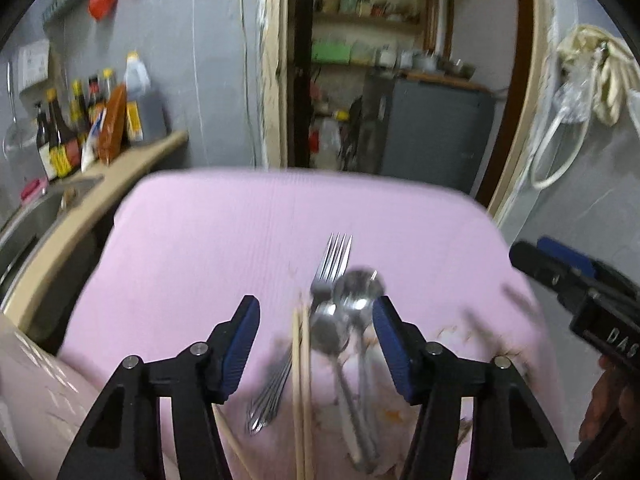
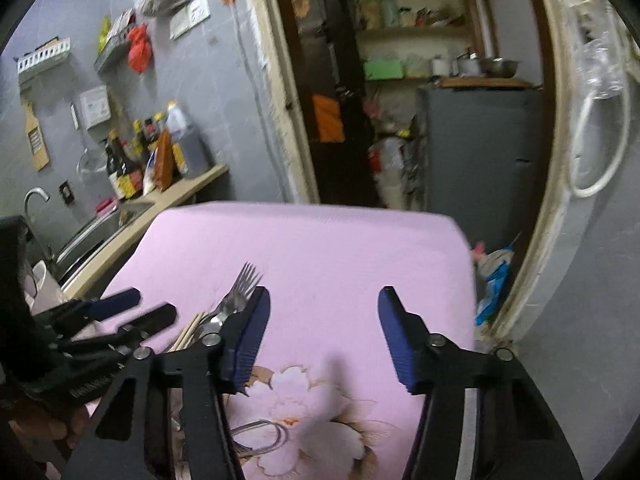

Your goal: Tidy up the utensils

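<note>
A pink cloth with a flower print (image 1: 192,248) covers the table. On it lies a heap of utensils: a fork (image 1: 334,258), two spoons (image 1: 358,290) and a pair of wooden chopsticks (image 1: 300,380), with more fork handles (image 1: 272,396) beside them. My left gripper (image 1: 316,302) hangs over this heap, open, its blue pads either side of the spoons and chopsticks and clear of them. My right gripper (image 2: 324,294) is open over bare cloth (image 2: 320,248), right of the fork (image 2: 246,280), with nothing between its fingers. A metal wire loop (image 2: 260,434) lies under it.
A counter at the left carries sauce bottles (image 1: 64,132) and a sink (image 1: 36,216) with a faucet (image 2: 34,196). A pale pink container (image 1: 32,380) stands at the near left. Behind the table an open doorway shows shelves and a grey cabinet (image 1: 432,128).
</note>
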`<state>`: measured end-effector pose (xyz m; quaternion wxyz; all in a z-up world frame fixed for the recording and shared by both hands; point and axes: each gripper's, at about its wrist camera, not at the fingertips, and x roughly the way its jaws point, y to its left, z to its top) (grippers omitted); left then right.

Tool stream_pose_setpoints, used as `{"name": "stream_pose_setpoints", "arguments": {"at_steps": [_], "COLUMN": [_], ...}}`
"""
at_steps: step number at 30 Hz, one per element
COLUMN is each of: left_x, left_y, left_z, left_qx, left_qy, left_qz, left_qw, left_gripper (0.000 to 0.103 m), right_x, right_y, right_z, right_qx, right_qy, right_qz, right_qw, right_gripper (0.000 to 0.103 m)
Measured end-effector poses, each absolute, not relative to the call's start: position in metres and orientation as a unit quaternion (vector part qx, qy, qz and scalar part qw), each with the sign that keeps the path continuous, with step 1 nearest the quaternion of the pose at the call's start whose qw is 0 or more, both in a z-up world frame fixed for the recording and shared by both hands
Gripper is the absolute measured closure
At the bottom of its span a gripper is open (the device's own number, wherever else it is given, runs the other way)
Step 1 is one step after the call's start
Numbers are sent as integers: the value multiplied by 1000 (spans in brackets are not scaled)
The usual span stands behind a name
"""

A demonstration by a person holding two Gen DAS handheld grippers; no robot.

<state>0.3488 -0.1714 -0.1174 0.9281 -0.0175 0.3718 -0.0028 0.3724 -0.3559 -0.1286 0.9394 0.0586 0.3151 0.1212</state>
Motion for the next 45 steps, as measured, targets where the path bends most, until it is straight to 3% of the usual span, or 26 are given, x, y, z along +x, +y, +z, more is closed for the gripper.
{"name": "stream_pose_setpoints", "arguments": {"at_steps": [6, 18, 38, 40, 45], "left_x": [364, 366, 381, 379, 375], "left_y": [-164, -148, -129, -128, -130], "left_z": [-144, -148, -159, -159, -159], "left_qx": [-29, -85, -152, -160, -165], "left_qy": [431, 445, 477, 476, 471], "left_qz": [7, -1, -17, -21, -15], "left_qw": [902, 892, 865, 865, 866], "left_gripper": [59, 77, 86, 92, 93], "right_x": [392, 417, 453, 456, 458], "right_y": [-329, -301, -273, -272, -274], "right_z": [-152, -176, -189, -190, -192], "right_qx": [45, 41, 39, 44, 51], "right_qy": [364, 416, 449, 451, 453], "right_qz": [165, 217, 268, 271, 272], "right_qw": [916, 882, 851, 849, 848], "right_gripper": [67, 72, 79, 79, 83]}}
